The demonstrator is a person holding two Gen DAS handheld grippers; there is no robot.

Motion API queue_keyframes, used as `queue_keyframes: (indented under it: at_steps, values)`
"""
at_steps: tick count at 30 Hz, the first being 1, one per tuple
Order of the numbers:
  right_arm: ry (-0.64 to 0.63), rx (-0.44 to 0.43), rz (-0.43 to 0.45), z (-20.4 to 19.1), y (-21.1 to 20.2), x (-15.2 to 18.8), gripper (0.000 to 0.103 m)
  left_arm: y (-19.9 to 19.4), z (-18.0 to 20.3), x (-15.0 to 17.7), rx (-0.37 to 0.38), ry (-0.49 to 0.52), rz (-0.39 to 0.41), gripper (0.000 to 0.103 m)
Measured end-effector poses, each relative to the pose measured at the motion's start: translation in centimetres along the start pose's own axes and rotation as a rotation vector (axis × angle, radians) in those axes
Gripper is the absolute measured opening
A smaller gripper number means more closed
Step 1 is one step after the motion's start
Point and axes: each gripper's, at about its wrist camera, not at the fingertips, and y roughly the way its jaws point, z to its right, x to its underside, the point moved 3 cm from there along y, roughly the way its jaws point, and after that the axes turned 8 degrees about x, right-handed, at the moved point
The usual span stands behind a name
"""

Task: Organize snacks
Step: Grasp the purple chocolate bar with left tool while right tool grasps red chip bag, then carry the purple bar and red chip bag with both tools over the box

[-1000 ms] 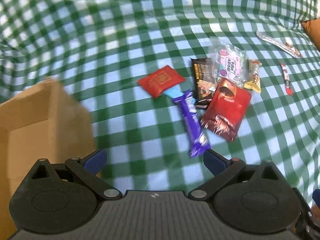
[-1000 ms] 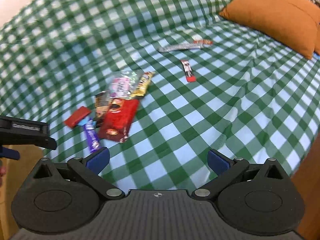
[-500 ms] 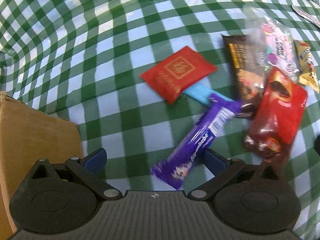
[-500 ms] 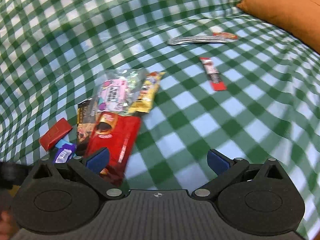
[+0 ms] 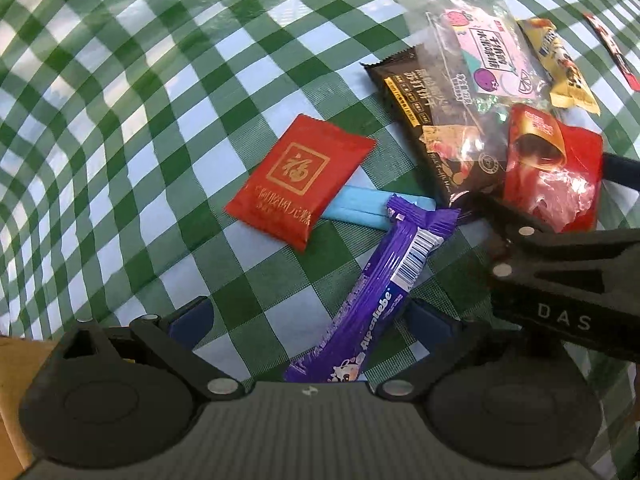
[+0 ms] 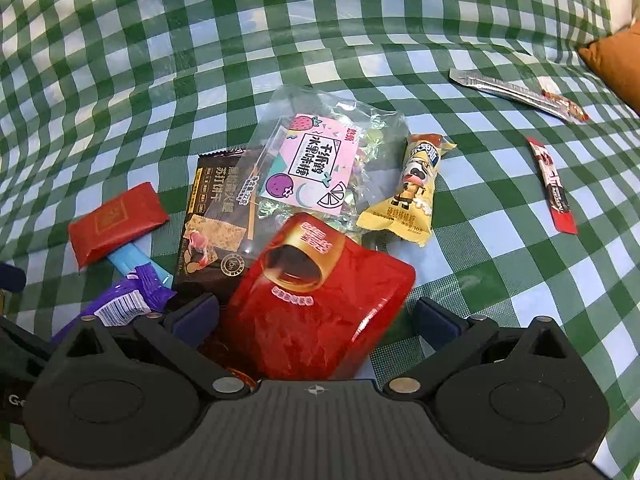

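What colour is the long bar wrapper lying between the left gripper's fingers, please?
Purple wrapper, clearest in the left wrist view.

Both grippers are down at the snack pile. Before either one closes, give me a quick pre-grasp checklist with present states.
1. Left gripper open around the purple bar: ok.
2. Right gripper open around the red pouch: ok.
3. Purple bar free of neighbours: not ok, its far end overlaps the blue stick.
4. Red pouch free of neighbours: not ok, it lies on the brown cracker pack.
5. Grippers clear of each other: cannot tell, they are very close.
6. Cardboard box reachable: cannot tell.
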Motion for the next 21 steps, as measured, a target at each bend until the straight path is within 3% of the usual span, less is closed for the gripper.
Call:
queue_keyframes:
  at_steps: [11,12,13,15,17,21]
  values:
    - [-0.044,0.043,-0.019,-0.7,0.1,-0.1,0.102,-0.4,0.5,0.2,0.005,0.043,0.018,0.101]
    - [-0.045,0.047,-0.020,-0.7,-0.1,-0.1,0.099,-0.7,0.6,0.3,0.021,0.037,0.021,0.086]
    - [-0.045,0.058,-0.010,-0.6,-0.5,0.0,0.088,-1.3,0.8,0.4,0.058,0.025,0.026,0.050]
    - [-0.035,0.056,-0.001,-0.1,-1.4,0.5,0.077,-2.1,0.9,0.5,0.104,-0.015,0.026,0.016]
    - [-0.015,0.049,0.012,0.7,-2.3,1.1,0.060,-3.1,1.0,0.8,0.113,-0.037,0.068,0.014]
    - [0.056,0.030,0.033,2.6,-4.6,2.3,0.052,-5.7,1.2,2.0,0.182,-0.060,0.129,0.014]
